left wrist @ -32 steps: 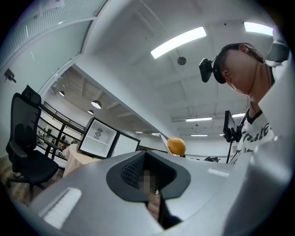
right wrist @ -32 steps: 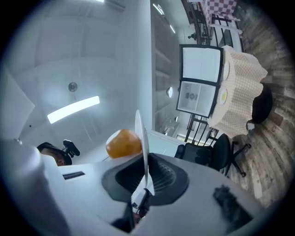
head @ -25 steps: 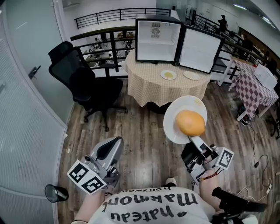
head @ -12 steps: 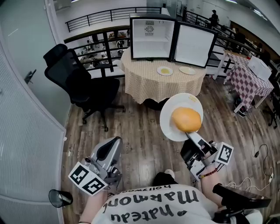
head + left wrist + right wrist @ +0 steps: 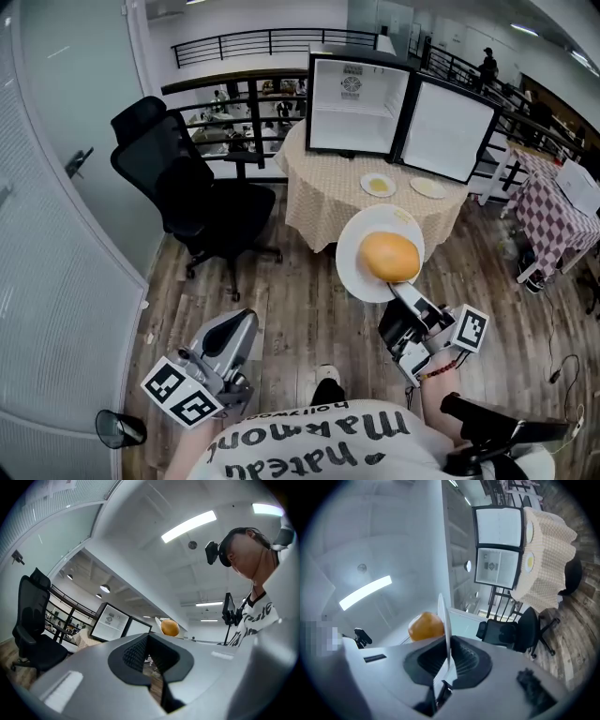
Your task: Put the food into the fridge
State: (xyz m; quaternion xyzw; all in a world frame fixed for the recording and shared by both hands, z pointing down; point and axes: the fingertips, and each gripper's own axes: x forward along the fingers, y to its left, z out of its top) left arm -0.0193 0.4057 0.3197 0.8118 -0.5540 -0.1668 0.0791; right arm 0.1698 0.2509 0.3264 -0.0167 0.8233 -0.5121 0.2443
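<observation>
My right gripper [image 5: 398, 294] is shut on the rim of a white plate [image 5: 356, 274] that carries a round orange bun [image 5: 389, 256], held above the wooden floor. In the right gripper view the plate [image 5: 446, 620] stands edge-on between the jaws, with the bun [image 5: 425, 625] to its left. The small fridge [image 5: 361, 103] stands on the round table [image 5: 328, 202] ahead, its door [image 5: 448, 127] swung open to the right and its inside white. My left gripper [image 5: 236, 326] hangs low at the left, shut, with nothing in it; its own view shows the bun [image 5: 169, 628] and the fridge [image 5: 110, 620] far off.
Two more plates [image 5: 378, 185] [image 5: 429, 187] lie on the checked tablecloth before the fridge. A black office chair [image 5: 202, 202] stands left of the table, near a glass wall. A black railing [image 5: 234, 94] runs behind. Another checked table [image 5: 562, 202] is at the right.
The table and fridge have shifted right in the head view and look slightly nearer. The plate with the bun stays in the right gripper. The left gripper sits a little lower.
</observation>
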